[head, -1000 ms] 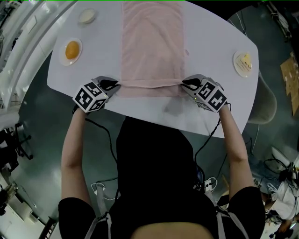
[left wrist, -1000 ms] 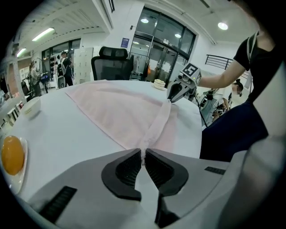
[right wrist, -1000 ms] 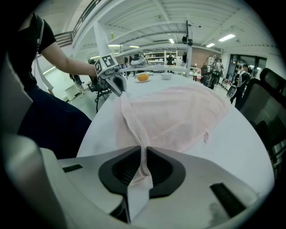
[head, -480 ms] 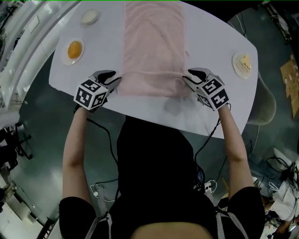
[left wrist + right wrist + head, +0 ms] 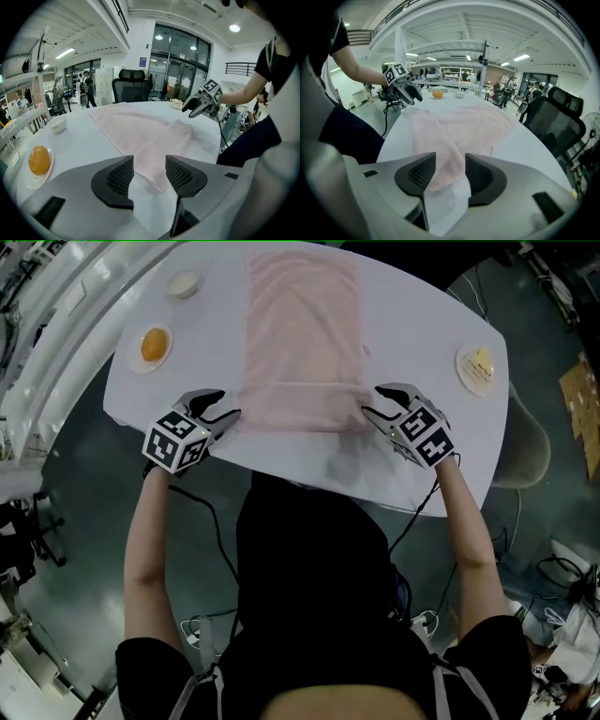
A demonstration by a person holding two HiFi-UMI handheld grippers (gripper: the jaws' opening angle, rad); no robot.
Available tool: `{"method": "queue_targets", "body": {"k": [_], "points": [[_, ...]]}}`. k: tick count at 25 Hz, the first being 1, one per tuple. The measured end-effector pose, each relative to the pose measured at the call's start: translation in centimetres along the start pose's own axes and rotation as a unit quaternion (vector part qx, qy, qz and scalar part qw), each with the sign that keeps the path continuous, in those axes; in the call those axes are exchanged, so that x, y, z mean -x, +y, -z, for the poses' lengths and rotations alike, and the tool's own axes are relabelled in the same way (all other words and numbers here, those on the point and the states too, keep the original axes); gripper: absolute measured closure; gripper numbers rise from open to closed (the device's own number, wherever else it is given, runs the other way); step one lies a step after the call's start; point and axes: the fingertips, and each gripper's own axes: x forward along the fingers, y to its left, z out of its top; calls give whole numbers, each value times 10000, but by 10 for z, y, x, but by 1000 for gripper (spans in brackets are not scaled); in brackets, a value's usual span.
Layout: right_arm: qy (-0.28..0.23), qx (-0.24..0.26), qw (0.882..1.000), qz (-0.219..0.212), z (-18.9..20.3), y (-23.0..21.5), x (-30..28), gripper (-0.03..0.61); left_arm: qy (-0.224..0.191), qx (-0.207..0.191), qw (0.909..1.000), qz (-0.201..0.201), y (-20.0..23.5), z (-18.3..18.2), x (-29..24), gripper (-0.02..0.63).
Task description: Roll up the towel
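A pink towel (image 5: 302,334) lies lengthwise on the white table (image 5: 422,334), its near end turned over into one flat fold (image 5: 300,409). My left gripper (image 5: 223,408) hovers at the fold's left end and my right gripper (image 5: 371,404) at its right end. Both have just been opening, and their pads press on nothing. In the left gripper view the towel's (image 5: 140,136) corner shows through the gap of the open left gripper (image 5: 149,176). In the right gripper view the towel (image 5: 454,126) lies below the open right gripper (image 5: 450,176).
A plate with an orange food item (image 5: 153,345) and a small bowl (image 5: 184,283) sit at the table's left. A plate with yellowish food (image 5: 476,367) sits at the right edge. Office chairs (image 5: 132,84) stand beyond the table's far end. My body is close to the near edge.
Both grippers were shut on the ends of the towel's folded edge. They have since opened, let it go and lifted slightly. The fold now lies flat on the towel.
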Motion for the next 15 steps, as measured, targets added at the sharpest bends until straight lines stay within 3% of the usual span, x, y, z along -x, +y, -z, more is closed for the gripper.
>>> {"method": "queue_targets", "body": {"k": [4,7,15], "points": [[-25,224,9997,-54,3,23,4,371,35,-333,9992,197,-28,7,5,396],[69,416,9991,-103,9,36,5,370,22,-371,9988,333,-43,11,6,396],[141,693,9972,-232,21,61,3,370,242,-759,9965,272,-55,26,2,396]]}}
